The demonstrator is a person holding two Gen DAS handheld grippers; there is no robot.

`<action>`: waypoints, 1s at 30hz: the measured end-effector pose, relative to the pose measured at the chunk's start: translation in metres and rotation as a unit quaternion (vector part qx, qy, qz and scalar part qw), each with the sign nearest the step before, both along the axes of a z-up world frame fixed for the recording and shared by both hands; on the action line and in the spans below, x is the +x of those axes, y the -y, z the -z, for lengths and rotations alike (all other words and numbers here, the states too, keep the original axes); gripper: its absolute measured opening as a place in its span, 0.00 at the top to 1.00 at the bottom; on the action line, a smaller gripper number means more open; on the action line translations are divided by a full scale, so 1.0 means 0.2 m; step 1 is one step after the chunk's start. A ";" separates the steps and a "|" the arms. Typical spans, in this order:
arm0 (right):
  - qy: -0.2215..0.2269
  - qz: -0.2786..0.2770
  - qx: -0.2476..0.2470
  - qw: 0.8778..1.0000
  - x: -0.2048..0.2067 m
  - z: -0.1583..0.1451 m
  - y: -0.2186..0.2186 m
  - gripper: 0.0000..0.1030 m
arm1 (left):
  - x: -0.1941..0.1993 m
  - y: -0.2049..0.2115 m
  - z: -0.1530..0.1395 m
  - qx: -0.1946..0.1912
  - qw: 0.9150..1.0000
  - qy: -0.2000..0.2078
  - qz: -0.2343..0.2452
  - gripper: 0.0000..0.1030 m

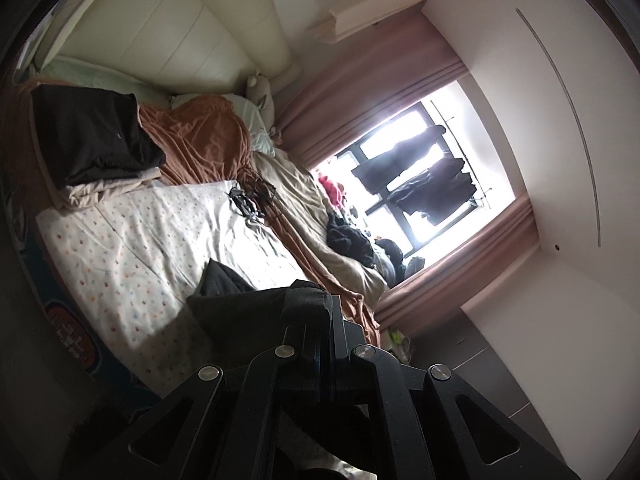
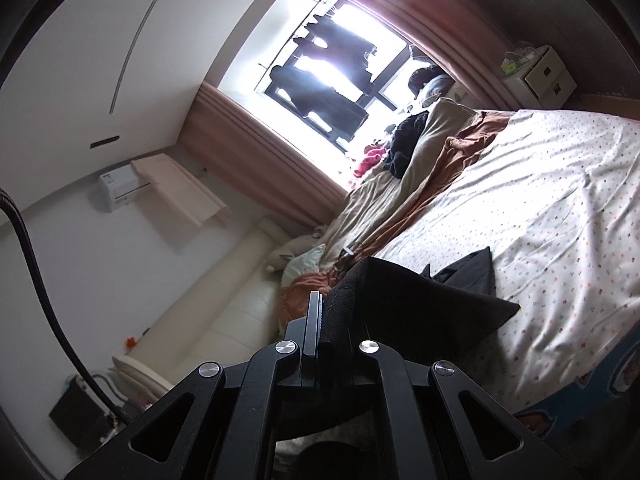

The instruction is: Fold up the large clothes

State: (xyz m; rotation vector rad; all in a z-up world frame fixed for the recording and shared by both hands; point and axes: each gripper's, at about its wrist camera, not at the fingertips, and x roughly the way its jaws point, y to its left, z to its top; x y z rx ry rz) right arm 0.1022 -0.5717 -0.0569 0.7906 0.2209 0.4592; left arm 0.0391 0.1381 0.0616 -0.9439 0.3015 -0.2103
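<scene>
A dark grey garment [image 1: 236, 308] hangs from my left gripper [image 1: 326, 312], whose jaws are shut on its edge above the bed. In the right wrist view the same dark garment [image 2: 416, 300] is pinched in my right gripper [image 2: 320, 316], also shut, and it drapes down toward the dotted white sheet [image 2: 520, 200]. Both grippers are raised over the bed and point roughly level toward the window. A stack of folded dark and beige clothes [image 1: 96, 140] lies at the head of the bed.
An orange-brown blanket [image 1: 200, 136] and a beige duvet [image 1: 312, 216] lie bunched along the window side with a dark clothes heap [image 1: 348, 240]. Pink curtains [image 1: 360, 96] frame the window. A hose [image 2: 40, 280] and a white drawer box [image 2: 536, 68] stand nearby.
</scene>
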 end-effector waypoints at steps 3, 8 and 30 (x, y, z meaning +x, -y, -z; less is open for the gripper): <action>0.001 0.001 0.001 1.000 0.06 -0.01 0.00 0.96 | 0.07 0.00 0.00 0.000 1.000 -0.002 -0.004 0.98; -0.001 0.001 0.002 1.000 0.21 -0.04 0.01 0.96 | 0.21 0.02 -0.03 0.004 1.000 -0.001 -0.005 0.98; -0.061 0.027 -0.031 0.997 1.30 0.01 -0.01 0.96 | 1.48 0.09 0.09 0.076 0.994 -0.075 0.008 0.98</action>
